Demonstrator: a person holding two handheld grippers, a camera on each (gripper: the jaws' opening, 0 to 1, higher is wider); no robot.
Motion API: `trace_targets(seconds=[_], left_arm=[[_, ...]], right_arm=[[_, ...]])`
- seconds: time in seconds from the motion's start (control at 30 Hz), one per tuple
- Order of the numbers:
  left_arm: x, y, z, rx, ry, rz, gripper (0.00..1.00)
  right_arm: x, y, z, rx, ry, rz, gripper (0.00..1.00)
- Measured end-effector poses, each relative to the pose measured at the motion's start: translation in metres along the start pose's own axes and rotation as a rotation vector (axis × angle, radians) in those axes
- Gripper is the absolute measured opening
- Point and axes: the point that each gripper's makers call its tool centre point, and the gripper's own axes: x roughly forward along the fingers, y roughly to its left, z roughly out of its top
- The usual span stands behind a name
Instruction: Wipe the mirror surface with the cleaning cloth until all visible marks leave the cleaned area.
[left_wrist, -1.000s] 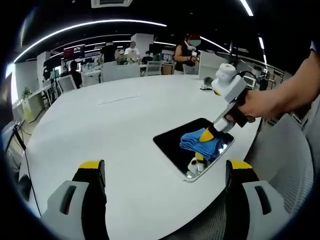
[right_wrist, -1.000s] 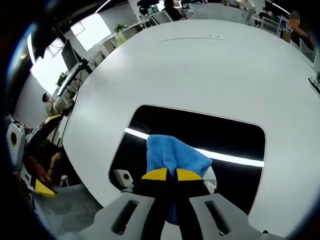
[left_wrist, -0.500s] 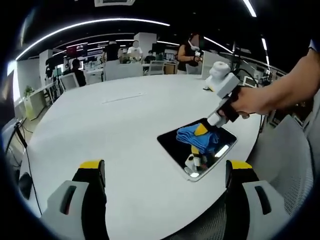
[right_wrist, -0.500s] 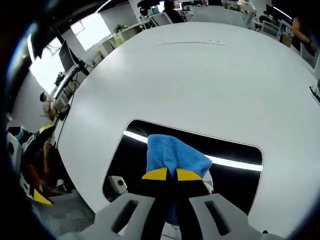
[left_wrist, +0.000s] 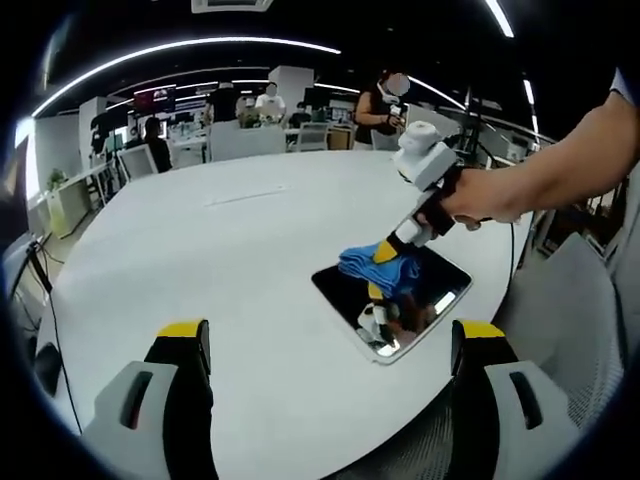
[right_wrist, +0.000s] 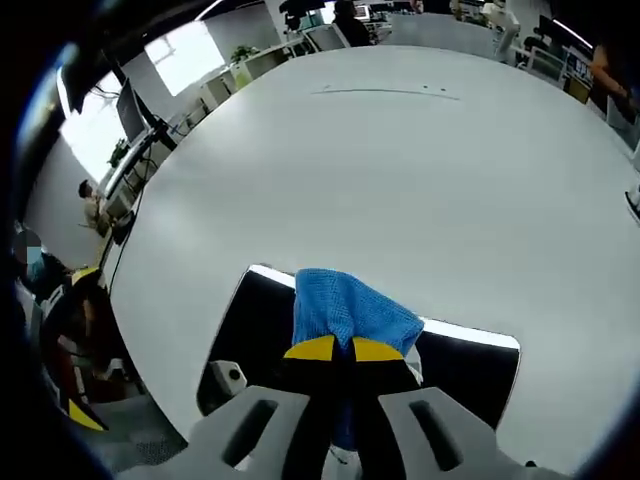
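In the left gripper view the left tool (left_wrist: 325, 345) sits nearest, its two yellow-tipped jaws rising far apart from the bottom edge with nothing between them, held above the near rim of the round white worktop (left_wrist: 200, 250). Past the jaws lies the mirror (left_wrist: 395, 295), a dark rounded rectangle flat on the worktop close to its right-hand edge, with a grey mesh chair (left_wrist: 570, 300) just off that edge. The mirror reflects bright ceiling light and part of a tool. On its far left part rests the blue cleaning cloth (left_wrist: 372, 263), bunched up and pinched by the right tool (left_wrist: 383, 252), which a person's hand (left_wrist: 480, 197) grips and angles down onto the glass from the right. In the right gripper view the right tool (right_wrist: 334, 349) has its yellow-tipped jaws pressed together on the cleaning cloth (right_wrist: 350, 310), whose blue folds stand up just beyond the tips. The cloth covers the middle of the far edge of the mirror (right_wrist: 260, 320), and the dark glass spreads to either side of the jaws, with a thin bright strip of reflected light along the far edge. Beyond the mirror the worktop (right_wrist: 400, 170) runs broad and bare. At the far side of the room stand office desks, chairs and several people (left_wrist: 382, 105), under long ceiling light strips (left_wrist: 180, 50).
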Motion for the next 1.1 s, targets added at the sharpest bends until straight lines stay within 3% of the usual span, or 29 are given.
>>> trace_targets(seconds=[0.37, 1.1], left_arm=[[0.000, 0.003, 0.001, -0.009, 0.000, 0.009, 0.99], [0.006, 0.003, -0.001, -0.014, 0.024, 0.006, 0.99]], right_arm=[[0.007, -0.006, 0.016, 0.005, -0.007, -0.003, 0.00], [0.002, -0.017, 0.012, 0.004, -0.010, 0.019, 0.00]])
